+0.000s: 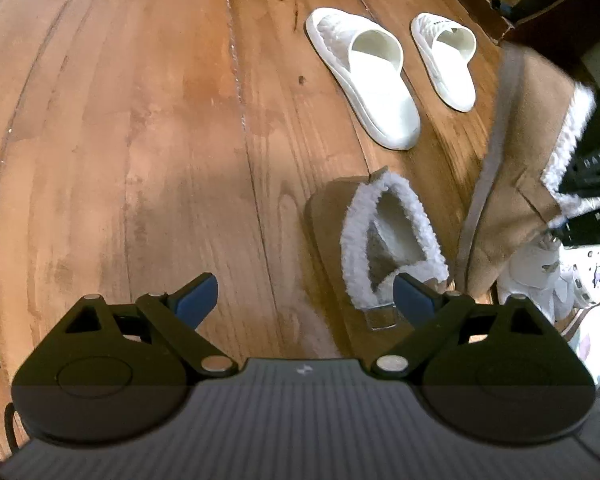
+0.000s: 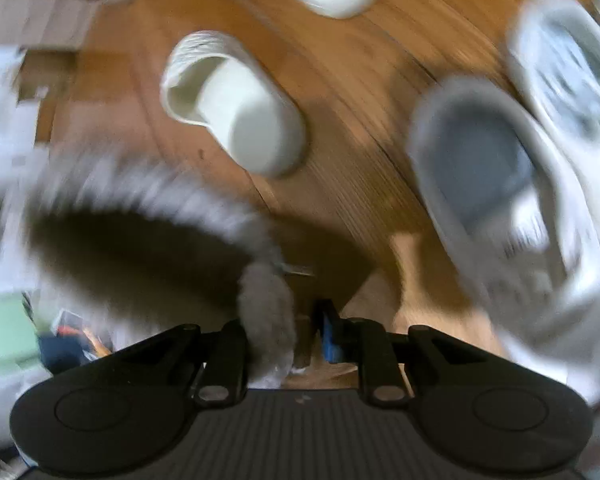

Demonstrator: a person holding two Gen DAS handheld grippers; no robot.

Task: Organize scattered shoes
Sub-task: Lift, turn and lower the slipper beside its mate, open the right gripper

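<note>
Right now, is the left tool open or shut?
Open. The left tool has its blue pads wide apart over the wooden floor, gripping nothing.

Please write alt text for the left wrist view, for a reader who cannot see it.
The left gripper hangs open and empty over a wooden floor. Ahead and to the right stands a tan fleece-lined boot; a second tan boot is at the right edge, and two white slippers lie side by side farther off.

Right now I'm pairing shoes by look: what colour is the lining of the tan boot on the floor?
White fleece lining on the tan boot, clearest in the left wrist view.
</note>
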